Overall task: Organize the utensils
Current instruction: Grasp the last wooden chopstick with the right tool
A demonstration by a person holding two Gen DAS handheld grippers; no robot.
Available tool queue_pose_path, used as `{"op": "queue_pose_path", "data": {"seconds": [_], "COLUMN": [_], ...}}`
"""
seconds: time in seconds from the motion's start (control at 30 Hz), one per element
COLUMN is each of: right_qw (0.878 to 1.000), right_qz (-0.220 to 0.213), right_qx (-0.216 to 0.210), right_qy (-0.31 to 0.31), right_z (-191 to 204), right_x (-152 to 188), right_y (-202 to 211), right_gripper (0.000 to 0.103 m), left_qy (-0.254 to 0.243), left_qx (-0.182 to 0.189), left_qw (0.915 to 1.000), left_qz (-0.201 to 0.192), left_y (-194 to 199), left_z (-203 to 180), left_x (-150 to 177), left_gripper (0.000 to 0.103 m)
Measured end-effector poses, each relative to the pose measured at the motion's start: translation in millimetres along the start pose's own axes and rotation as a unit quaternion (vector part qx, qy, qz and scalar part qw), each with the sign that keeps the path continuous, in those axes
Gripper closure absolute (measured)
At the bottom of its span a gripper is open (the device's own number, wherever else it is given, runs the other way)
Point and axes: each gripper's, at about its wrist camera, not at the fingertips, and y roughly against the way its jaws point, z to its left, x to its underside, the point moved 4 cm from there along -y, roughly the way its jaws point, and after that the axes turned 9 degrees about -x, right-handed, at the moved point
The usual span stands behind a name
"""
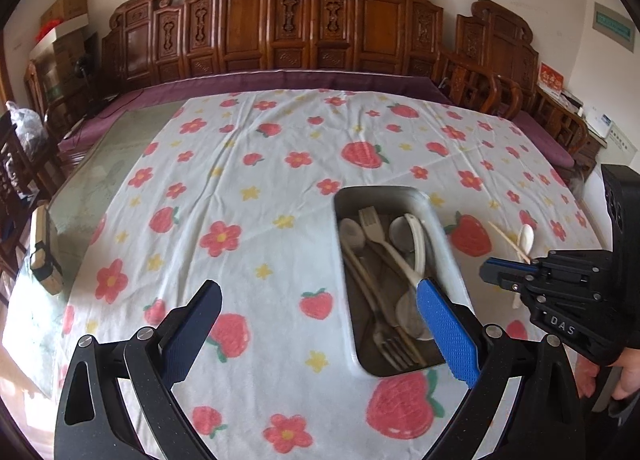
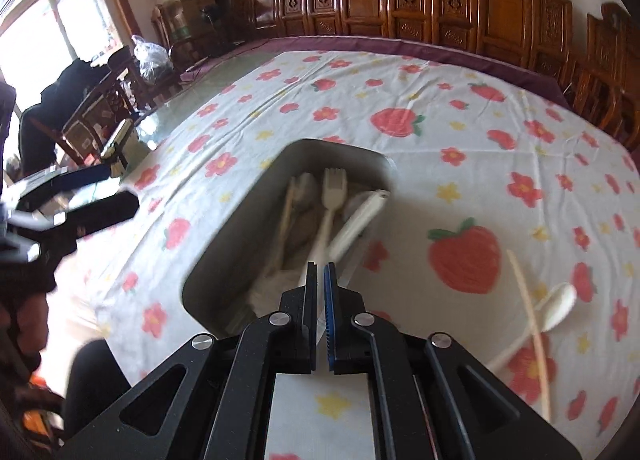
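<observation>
A rectangular grey metal tray point(image 1: 440, 228) lies on a white tablecloth printed with red strawberries and flowers point(image 1: 240, 180), a little right of the middle of the table. Inside it lie a cream plastic fork point(image 1: 370, 222), a white ceramic soup spoon point(image 1: 416, 236), a round-bowled metal spoon point(image 1: 402, 234), a metal fork point(image 1: 394, 344) at the near end, and pale wooden chopsticks point(image 1: 360, 272) along the left wall.

Two utensils are on the cloth to the right of the tray, well apart from it: a small white spoon point(image 2: 560, 304) and a thin pale chopstick point(image 2: 528, 300) that crosses over the spoon's handle. They lie just beyond a large printed strawberry point(image 2: 466, 258).

The left gripper point(image 1: 320, 330) hovers over the near part of the table with its blue-padded fingers wide apart and nothing between them; the right-hand finger overlaps the tray's near right side in its own view.

The right gripper point(image 2: 320, 272) hangs over the tray's near end with its fingers brought together, leaving only a thin slit, and nothing is gripped. Carved dark wooden chairs point(image 1: 280, 20) line the far wall.
</observation>
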Motion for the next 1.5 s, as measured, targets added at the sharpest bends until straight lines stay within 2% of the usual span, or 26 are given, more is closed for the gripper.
{"op": "queue_pose_path", "data": {"seconds": [0.3, 0.37, 0.43, 0.5, 0.83, 1.17, 1.27, 1.4, 1.5], "right_qw": [0.998, 0.997, 0.996, 0.995, 0.991, 0.99, 0.99, 0.991, 0.992], "right_qz": [0.016, 0.019, 0.024, 0.026, 0.076, 0.105, 0.107, 0.104, 0.096], "right_qx": [0.062, 0.071, 0.081, 0.09, 0.097, 0.088, 0.085, 0.083, 0.075], "right_qy": [-0.011, -0.018, -0.021, -0.027, -0.051, -0.026, -0.023, -0.022, -0.03], "right_z": [-82.4, -98.5, -110.7, -120.8, -164.9, -172.6, -173.7, -173.7, -172.7], "right_x": [48.4, 57.0, 63.7, 69.0, 92.2, 87.5, 82.4, 81.6, 87.5], "right_y": [47.5, 53.7, 56.4, 57.8, 33.0, 14.4, 11.5, 11.1, 14.9], "right_gripper": [0.094, 0.09, 0.075, 0.071, 0.07, 0.07, 0.071, 0.097, 0.097], "left_qy": [-0.035, -0.043, -0.051, -0.059, -0.087, -0.11, -0.112, -0.114, -0.117], "left_qx": [0.037, 0.044, 0.05, 0.052, 0.071, 0.076, 0.076, 0.077, 0.078], "left_qw": [0.9986, 0.998, 0.9974, 0.9968, 0.9936, 0.991, 0.9906, 0.9901, 0.9896], "left_qz": [-0.01, -0.011, -0.011, -0.011, -0.002, 0.012, 0.017, 0.024, 0.029], "left_y": [5.8, 7.1, 7.8, 8.6, 7.4, 2.6, 0.1, -5.8, -9.9], "left_z": [-62.8, -75.2, -87.4, -97.2, -137.5, -156.3, -159.6, -166.1, -172.3], "left_x": [-3.9, -4.1, -3.9, -2.8, 5.9, 14.9, 16.7, 18.9, 20.1], "left_gripper": [0.009, 0.009, 0.009, 0.009, 0.009, 0.009, 0.009, 0.009, 0.009]}}
